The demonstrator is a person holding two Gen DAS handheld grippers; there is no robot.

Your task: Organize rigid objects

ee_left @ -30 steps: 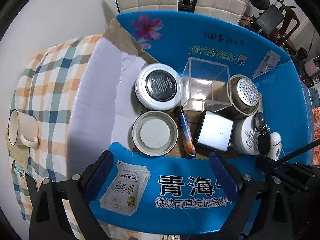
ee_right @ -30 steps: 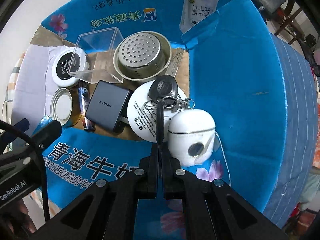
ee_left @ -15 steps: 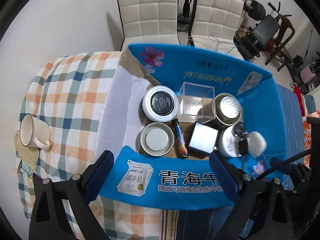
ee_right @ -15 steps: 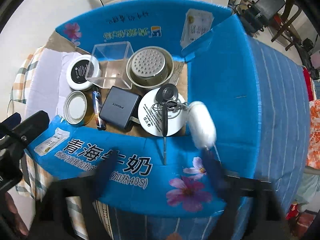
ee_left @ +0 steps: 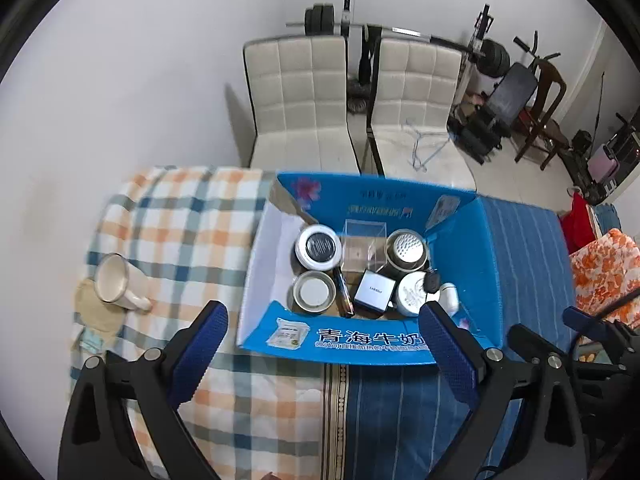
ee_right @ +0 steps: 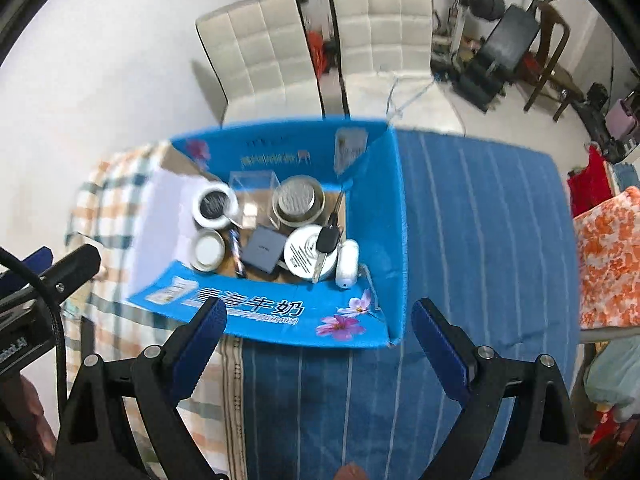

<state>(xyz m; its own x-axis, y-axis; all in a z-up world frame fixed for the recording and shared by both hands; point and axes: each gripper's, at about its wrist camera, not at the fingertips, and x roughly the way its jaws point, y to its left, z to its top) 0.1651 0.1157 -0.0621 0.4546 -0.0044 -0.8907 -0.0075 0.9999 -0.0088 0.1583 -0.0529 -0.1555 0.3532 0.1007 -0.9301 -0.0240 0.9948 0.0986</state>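
Both grippers, left and right, were lifted clear, jaws spread, empty. Key was released into the box, lying across the white tin. Task looks near done.

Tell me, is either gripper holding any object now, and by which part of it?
Nothing is held. The left gripper and the right gripper both stand open and empty above the blue box.
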